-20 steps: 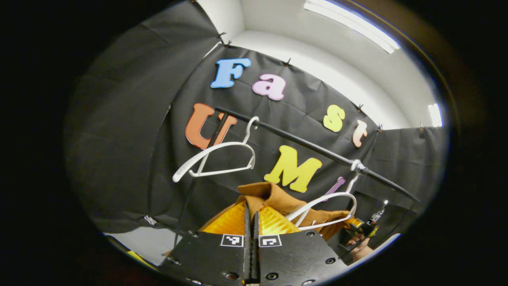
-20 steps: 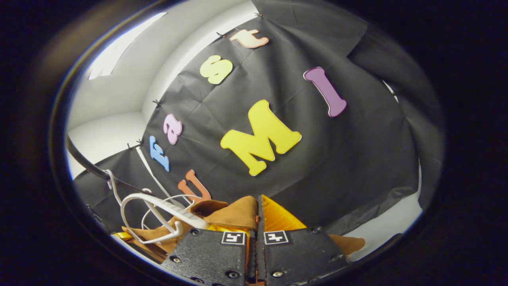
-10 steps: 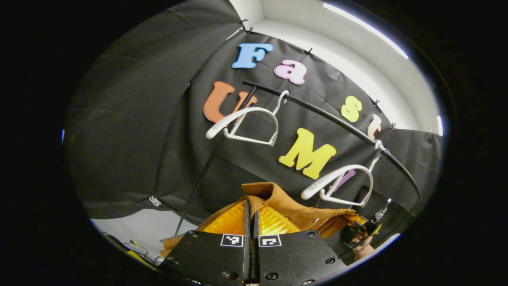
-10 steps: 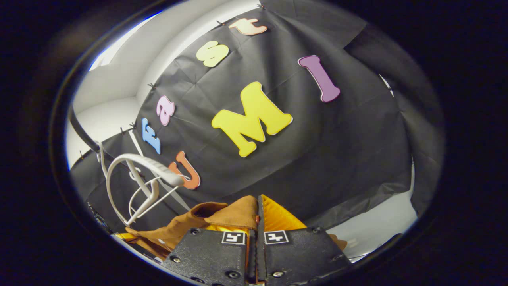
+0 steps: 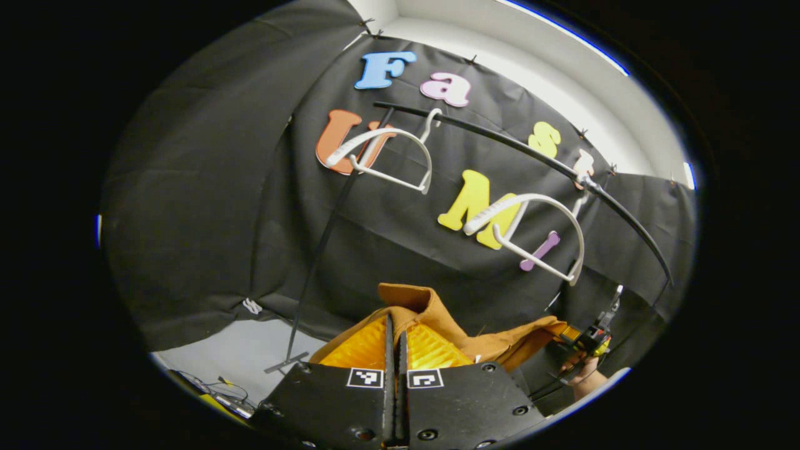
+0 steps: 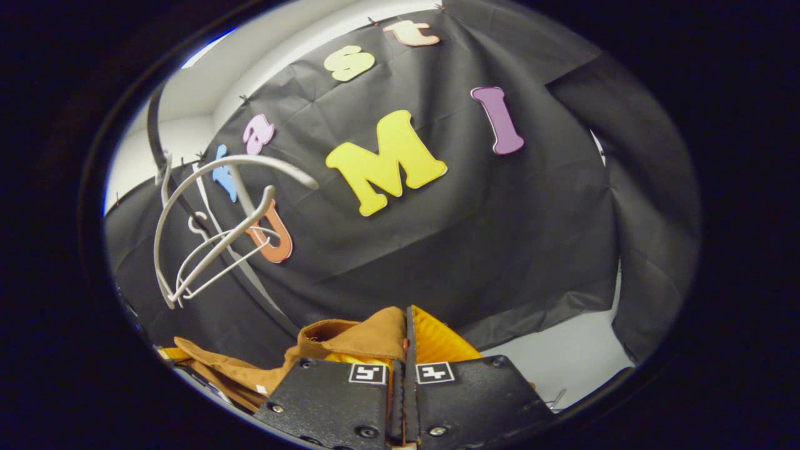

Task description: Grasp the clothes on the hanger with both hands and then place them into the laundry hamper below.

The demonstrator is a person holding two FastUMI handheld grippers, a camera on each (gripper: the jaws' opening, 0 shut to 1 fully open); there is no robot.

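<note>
**Below the rail, a brown garment held between two grippers**

At the bottom centre of the left gripper view, the left gripper (image 5: 395, 350) is clenched on a fold of the brown garment (image 5: 437, 315). Its cloth stretches toward the lower right, where a hand (image 5: 578, 369) holds the other tool. At the bottom centre of the right gripper view, the right gripper (image 6: 403, 340) pinches the same garment at another fold, so the cloth likely hangs spread between them. Two white hangers (image 5: 387, 156) dangle bare from the black rail (image 5: 519, 150) above. The hamper is presumably lower down.
</note>
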